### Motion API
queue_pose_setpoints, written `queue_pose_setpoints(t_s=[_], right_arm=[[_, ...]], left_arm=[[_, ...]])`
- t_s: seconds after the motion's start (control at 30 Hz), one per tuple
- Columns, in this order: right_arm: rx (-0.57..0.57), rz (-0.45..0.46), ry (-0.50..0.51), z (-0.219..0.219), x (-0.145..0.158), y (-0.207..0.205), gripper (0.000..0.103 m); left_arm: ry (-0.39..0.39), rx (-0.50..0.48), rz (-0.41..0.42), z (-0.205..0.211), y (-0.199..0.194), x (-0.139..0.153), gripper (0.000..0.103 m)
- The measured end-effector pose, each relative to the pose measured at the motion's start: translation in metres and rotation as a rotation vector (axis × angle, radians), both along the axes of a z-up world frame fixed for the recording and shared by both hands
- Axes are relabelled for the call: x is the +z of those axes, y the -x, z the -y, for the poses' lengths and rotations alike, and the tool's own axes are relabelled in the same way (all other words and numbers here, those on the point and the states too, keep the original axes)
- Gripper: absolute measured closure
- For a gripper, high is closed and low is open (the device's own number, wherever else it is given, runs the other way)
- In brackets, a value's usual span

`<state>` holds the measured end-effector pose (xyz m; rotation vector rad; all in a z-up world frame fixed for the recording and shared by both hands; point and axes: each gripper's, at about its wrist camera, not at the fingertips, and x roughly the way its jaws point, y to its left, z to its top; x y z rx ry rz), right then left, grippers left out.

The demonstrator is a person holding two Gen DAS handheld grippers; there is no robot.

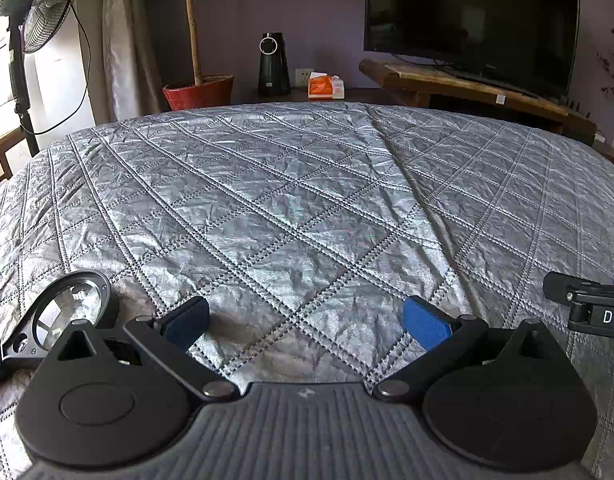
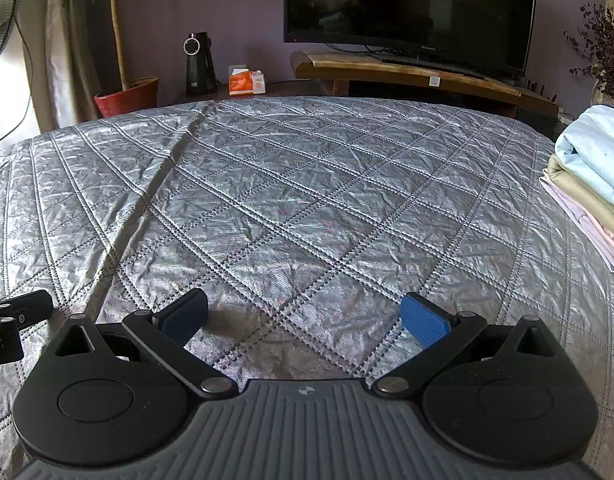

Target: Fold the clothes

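Observation:
A stack of folded clothes [image 2: 595, 176], light blue on top, beige and pale pink beneath, lies at the right edge of the bed in the right wrist view. My right gripper [image 2: 307, 316] rests low over the silver quilted bedspread [image 2: 291, 184], open, its blue pads wide apart with nothing between them. My left gripper [image 1: 307, 318] sits likewise over the bedspread [image 1: 267, 184], open and holding nothing. Part of the right gripper's body [image 1: 587, 304] shows at the right edge of the left wrist view. No garment lies near either gripper.
Beyond the bed stand a TV [image 2: 411, 12] on a wooden stand [image 2: 411, 74], a black speaker [image 2: 200, 64], an orange tissue box [image 2: 243, 82], a potted tree in a red pot [image 2: 127, 96] and a standing fan [image 1: 39, 12]. A round lens device [image 1: 71, 312] lies by the left gripper.

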<state>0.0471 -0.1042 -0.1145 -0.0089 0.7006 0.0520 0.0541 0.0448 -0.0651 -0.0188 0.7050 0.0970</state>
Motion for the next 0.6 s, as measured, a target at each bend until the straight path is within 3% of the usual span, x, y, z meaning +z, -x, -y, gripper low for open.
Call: queue_pose_setpoints(t_s=[0.6], right_arm=[[-0.003, 0.000, 0.001, -0.0015, 0.0009, 0.0006, 0.000]], left_arm=[[-0.002, 0.005, 0.000, -0.0001, -0.0001, -0.0001, 0.000]])
